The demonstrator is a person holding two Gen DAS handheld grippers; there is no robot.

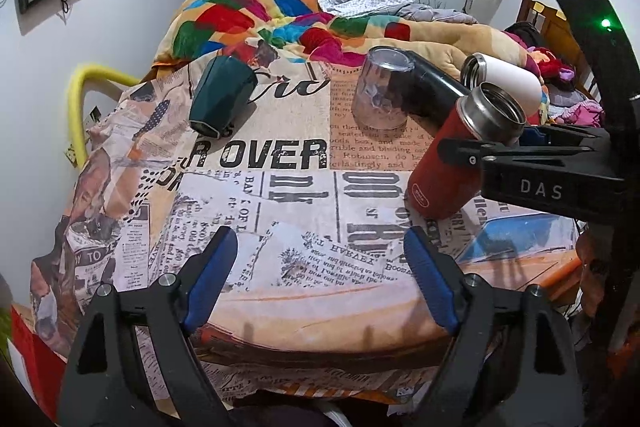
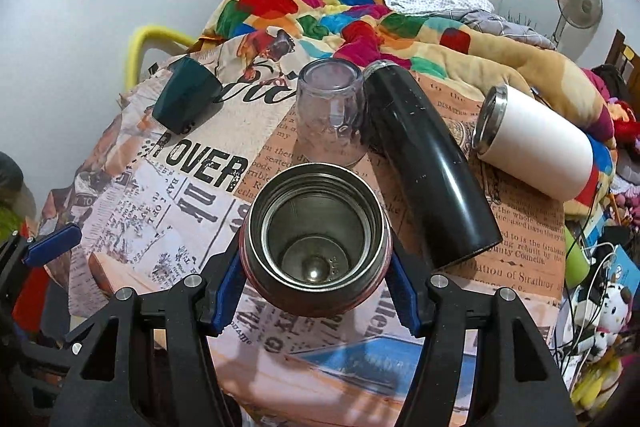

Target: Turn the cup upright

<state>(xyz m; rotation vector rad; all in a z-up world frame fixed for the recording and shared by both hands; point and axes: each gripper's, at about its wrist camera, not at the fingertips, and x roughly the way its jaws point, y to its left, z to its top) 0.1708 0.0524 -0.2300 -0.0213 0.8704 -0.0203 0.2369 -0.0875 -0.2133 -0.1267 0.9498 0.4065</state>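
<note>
Red cup (image 2: 316, 239), mouth up, long axis tilted slightly off vertical, base on the worktop (image 1: 304, 291), clamped between the jaws of the right gripper (image 2: 316, 267), held level from the side. Left gripper (image 1: 320, 279) hovers low, jaws released, nothing between them.

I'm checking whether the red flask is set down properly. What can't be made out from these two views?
- Red flask base contact: right wrist view, hidden by its own body; left wrist view, flask tilted, far edge unseen.
- Right claw tips: hidden behind the flask.
- Clear glass rim on the cloth: too blurred to judge.
- Black bottle far end: behind the glass.
</note>
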